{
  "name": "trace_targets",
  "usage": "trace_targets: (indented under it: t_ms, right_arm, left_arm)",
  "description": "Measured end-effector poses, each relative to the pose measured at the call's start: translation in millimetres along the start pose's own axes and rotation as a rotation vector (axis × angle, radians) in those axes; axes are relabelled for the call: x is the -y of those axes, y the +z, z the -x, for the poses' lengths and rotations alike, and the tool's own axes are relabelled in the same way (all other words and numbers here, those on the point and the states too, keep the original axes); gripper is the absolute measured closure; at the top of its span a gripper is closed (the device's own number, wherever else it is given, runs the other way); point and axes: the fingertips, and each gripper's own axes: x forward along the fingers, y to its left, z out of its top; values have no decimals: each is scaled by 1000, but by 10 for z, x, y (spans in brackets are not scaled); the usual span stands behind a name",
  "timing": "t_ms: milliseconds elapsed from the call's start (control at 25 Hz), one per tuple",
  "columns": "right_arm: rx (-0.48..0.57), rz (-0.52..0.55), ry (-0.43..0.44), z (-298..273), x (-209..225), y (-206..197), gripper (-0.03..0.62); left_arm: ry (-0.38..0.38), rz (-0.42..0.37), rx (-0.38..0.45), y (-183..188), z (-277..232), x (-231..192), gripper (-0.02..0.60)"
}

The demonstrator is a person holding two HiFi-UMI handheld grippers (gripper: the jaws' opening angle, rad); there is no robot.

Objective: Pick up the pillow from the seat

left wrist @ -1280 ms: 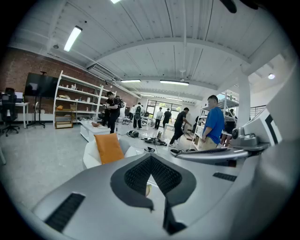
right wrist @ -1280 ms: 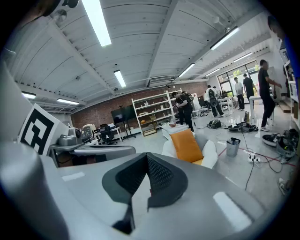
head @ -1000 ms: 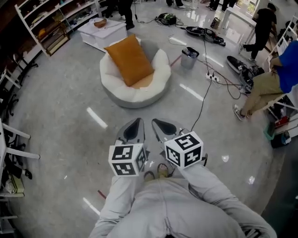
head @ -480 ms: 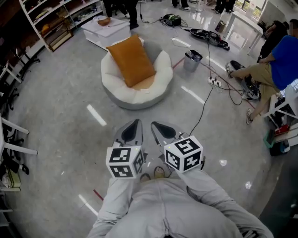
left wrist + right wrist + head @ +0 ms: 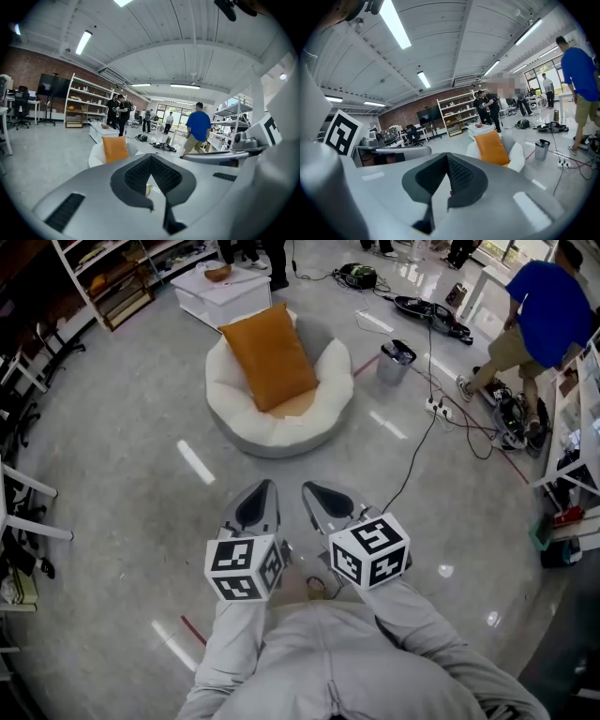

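Note:
An orange pillow (image 5: pixel 272 356) leans upright in a round white cushioned seat (image 5: pixel 323 412) on the grey floor, well ahead of me. It also shows small in the left gripper view as the pillow (image 5: pixel 115 148) and in the right gripper view as the pillow (image 5: pixel 491 147). My left gripper (image 5: pixel 256 505) and right gripper (image 5: pixel 326 502) are held side by side close to my body, both shut and empty, pointing toward the seat, about a metre short of it.
A white low table (image 5: pixel 223 291) stands behind the seat. A small bin (image 5: pixel 396 361), cables and a power strip (image 5: pixel 439 409) lie to the right. A person in a blue shirt (image 5: pixel 541 315) walks at the far right. Shelves (image 5: pixel 103 277) line the left wall.
The seat and pillow have come slightly nearer in the head view. The person in blue has stood up and walked across the right side. Both grippers stay shut.

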Motion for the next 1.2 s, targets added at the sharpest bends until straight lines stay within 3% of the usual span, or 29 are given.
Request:
trace_targets:
  t_ms: [400, 1200]
  right_arm:
    - [-5, 2, 21, -617, 266, 216, 594]
    - [4, -16, -69, -2385, 1006, 948, 594]
  left_arm:
    - [0, -8, 6, 256, -597, -392, 583]
    - [-49, -23, -42, 946, -2066, -1640, 583]
